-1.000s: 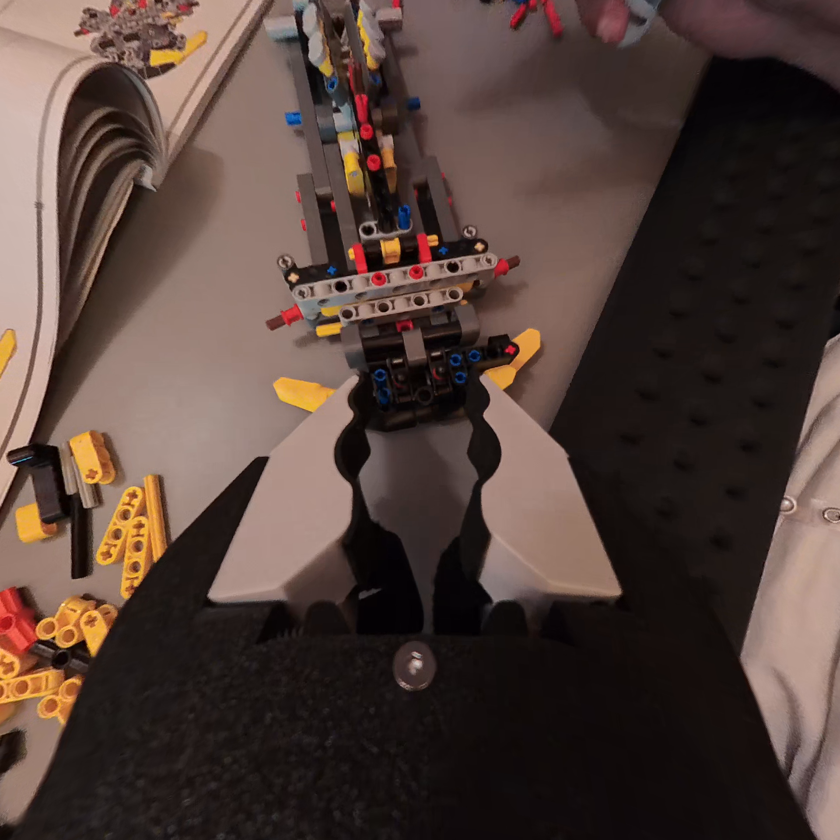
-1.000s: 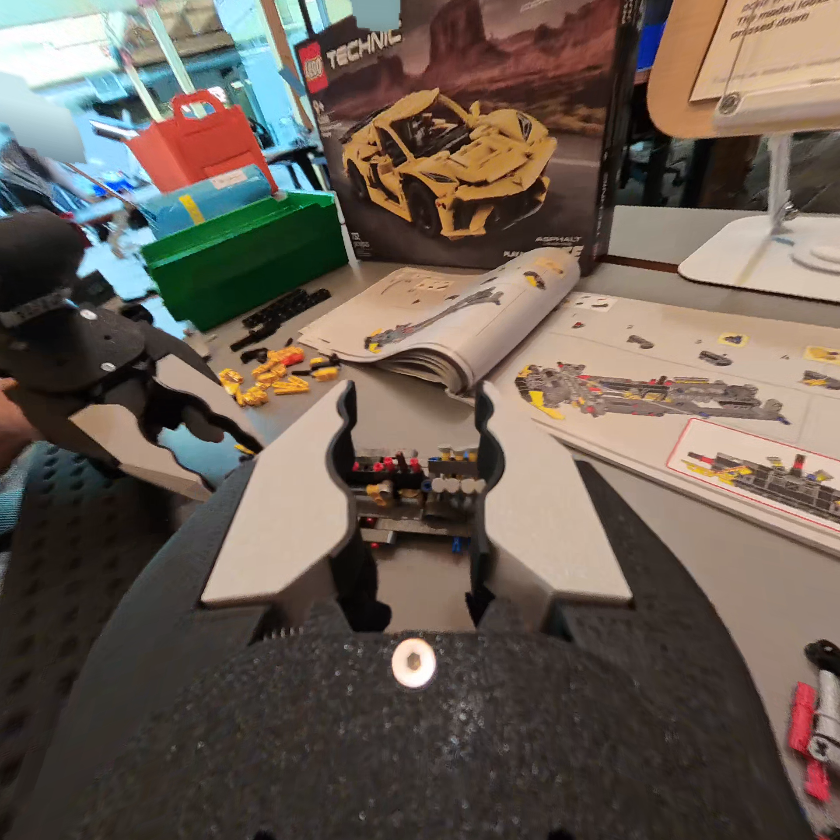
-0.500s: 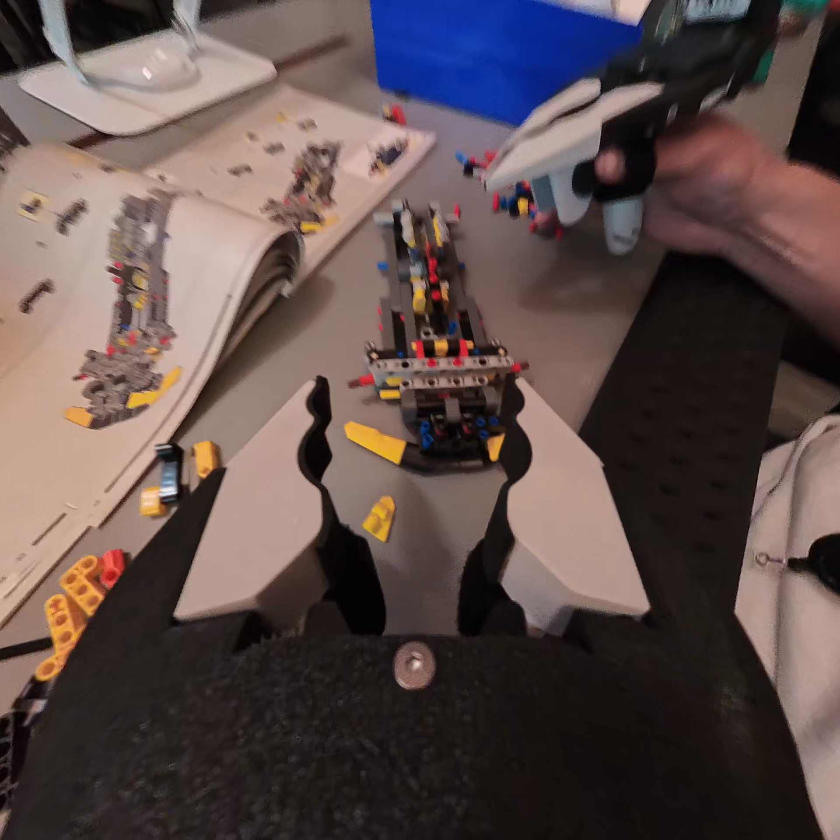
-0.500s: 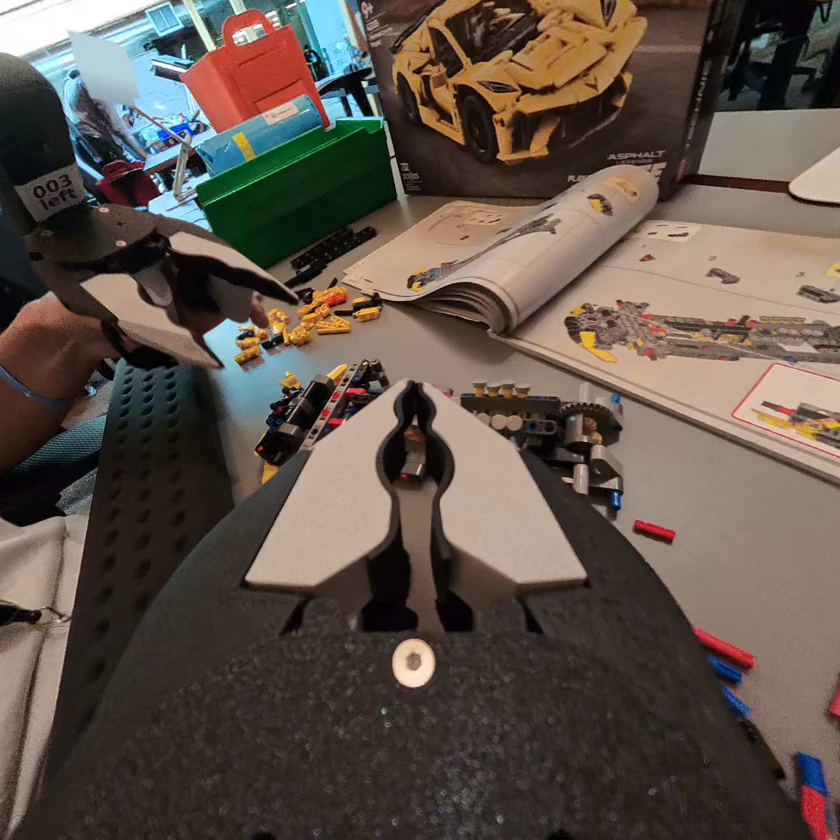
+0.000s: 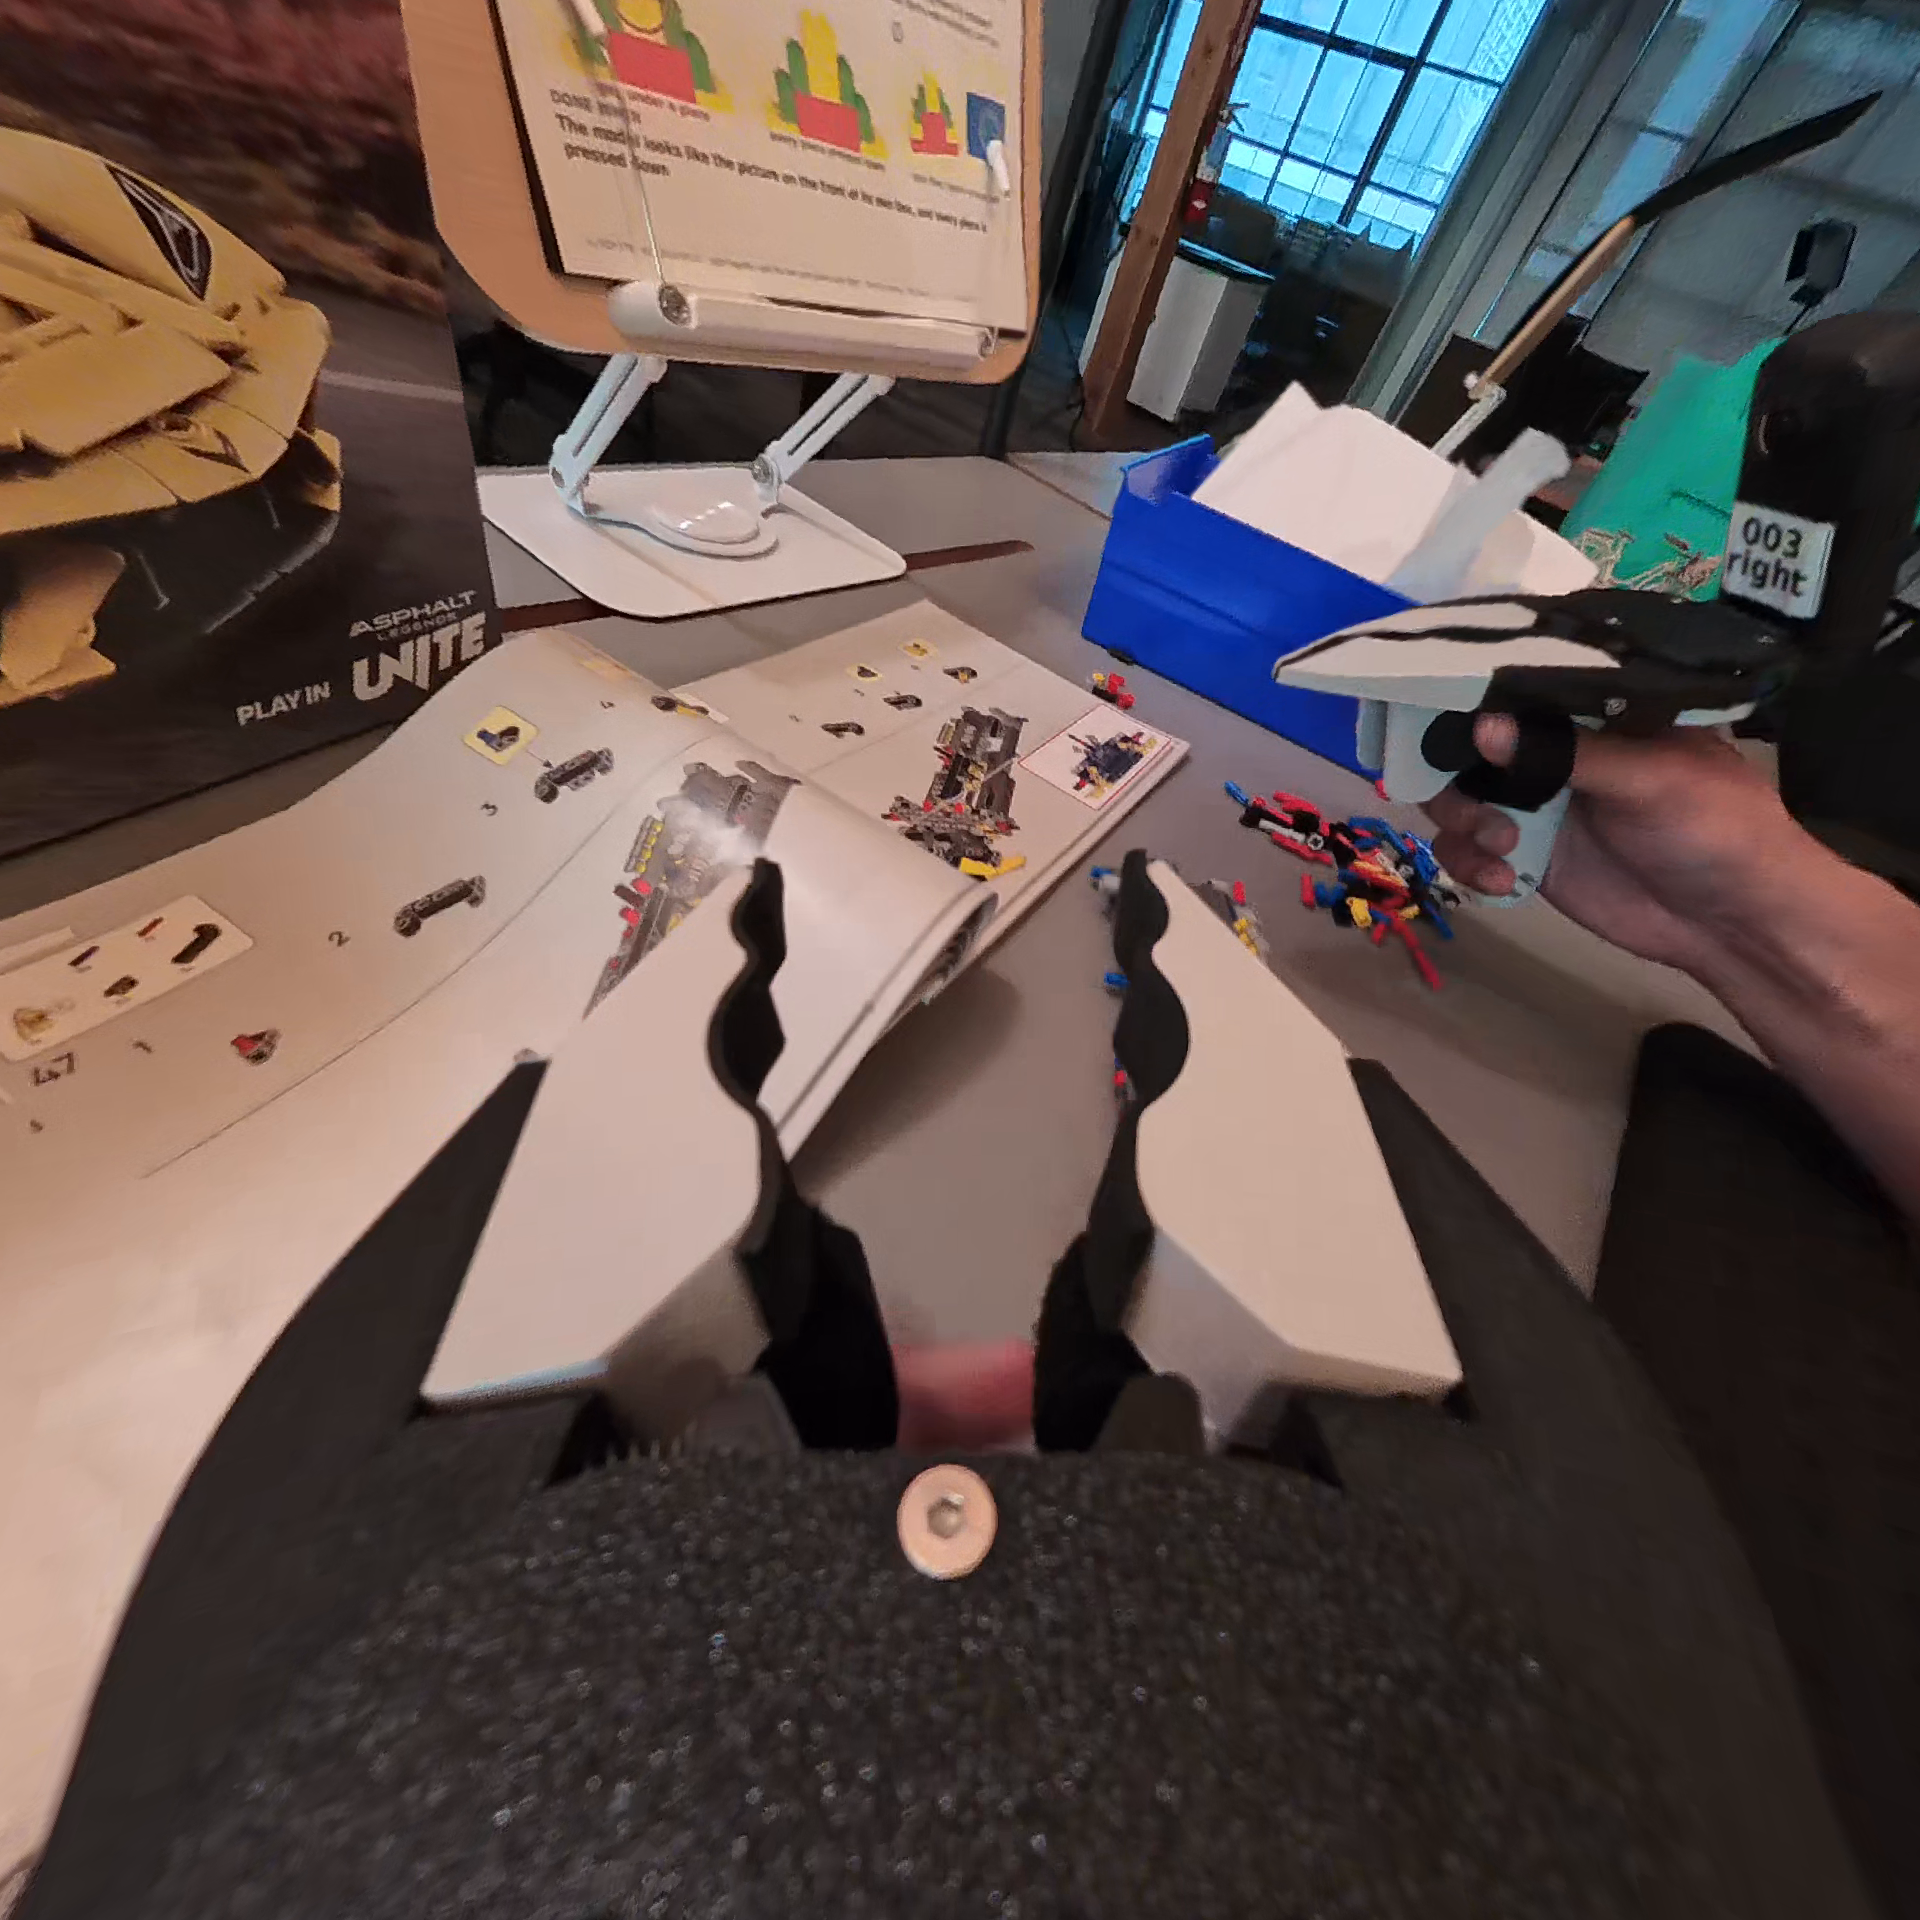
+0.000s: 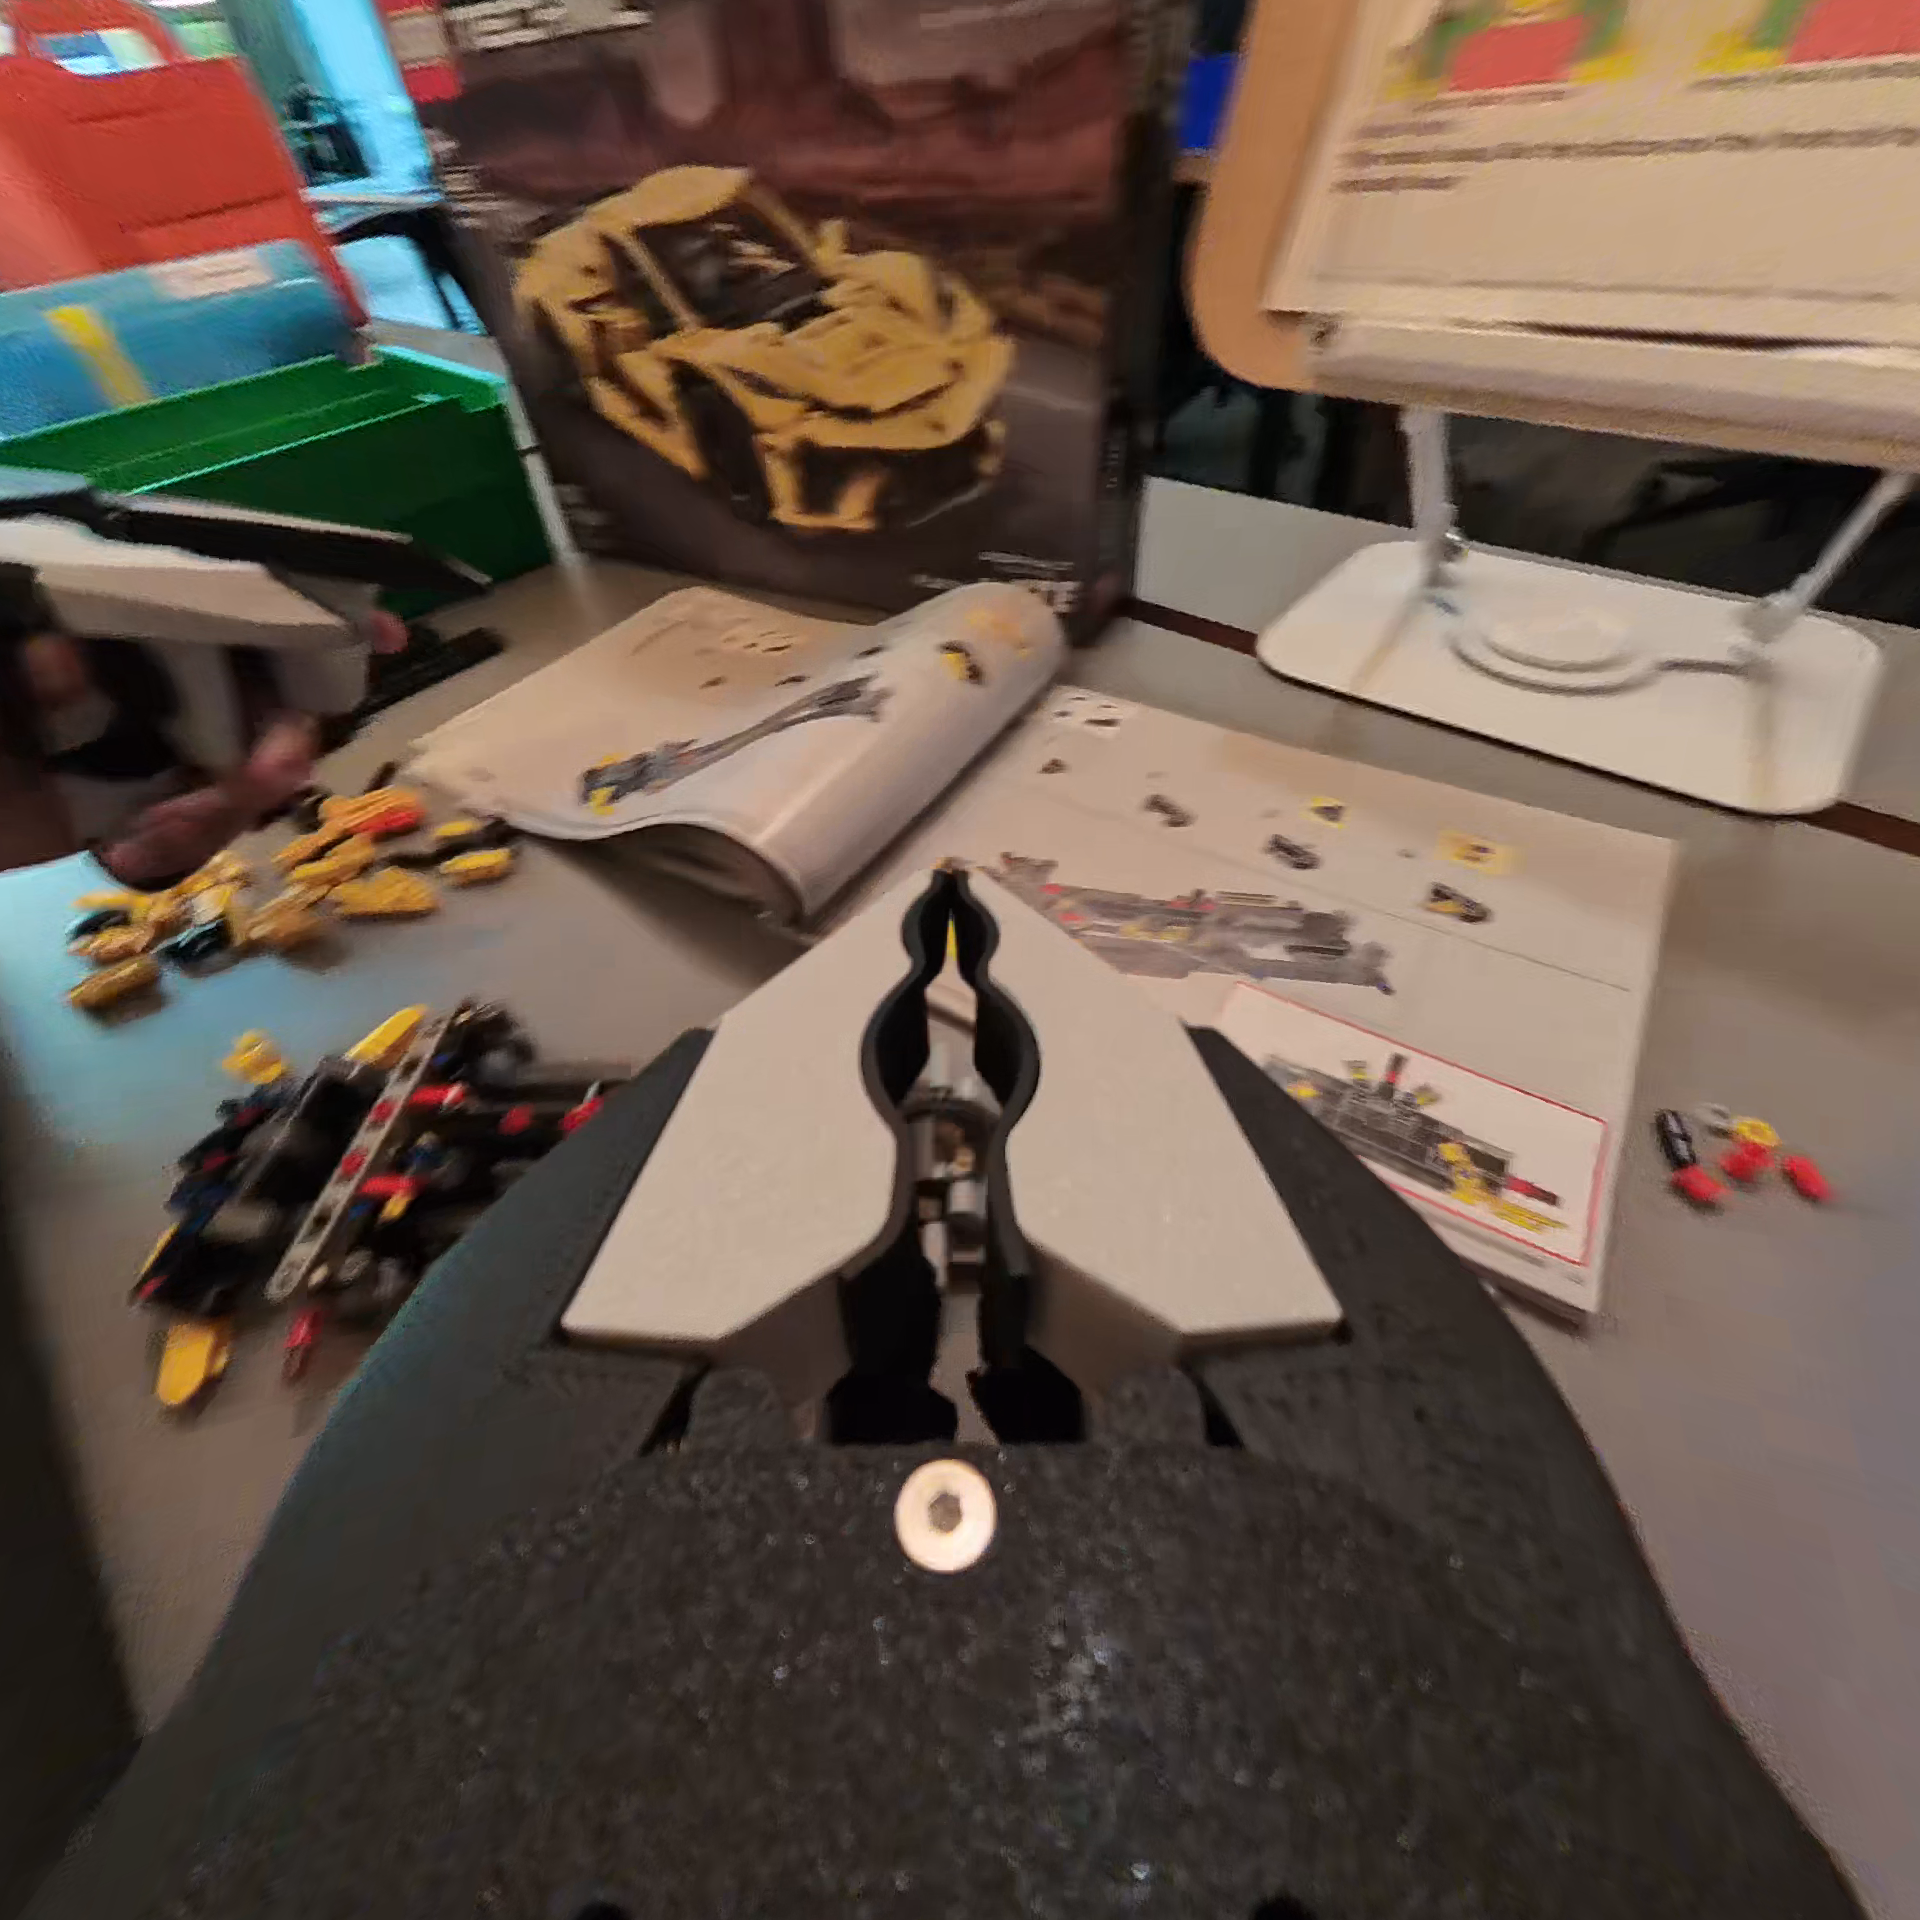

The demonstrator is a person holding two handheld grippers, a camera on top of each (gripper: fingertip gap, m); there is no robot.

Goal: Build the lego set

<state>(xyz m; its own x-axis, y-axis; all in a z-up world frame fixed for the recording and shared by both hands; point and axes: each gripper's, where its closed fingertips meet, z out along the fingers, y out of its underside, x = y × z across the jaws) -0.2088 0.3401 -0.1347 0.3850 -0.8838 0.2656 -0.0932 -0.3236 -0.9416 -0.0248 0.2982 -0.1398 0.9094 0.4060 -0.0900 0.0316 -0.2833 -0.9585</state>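
On the grey tabletop (image 6: 665, 987), the long black-and-grey chassis assembly with red and blue pins (image 6: 343, 1164) lies below and to the left of the right gripper (image 6: 951, 894), partly hidden under its body. Its long axis appears to run left to right across the right wrist view. The right gripper's fingers are together at the tips and hold nothing that can be made out; it sits directly above the assembly and is judged the nearer. The left gripper (image 5: 945, 883) stands apart and empty, raised, pointing at the open white instruction booklet (image 5: 582, 831); only a small part of the assembly shows beside its right finger. Loose yellow pieces (image 6: 281, 894) lie beyond the assembly's left end, and small red and blue pins (image 5: 1351, 873) near the blue plastic bin (image 5: 1216, 613). Nothing stands between the right gripper and the assembly; a descent is judged the requirement.
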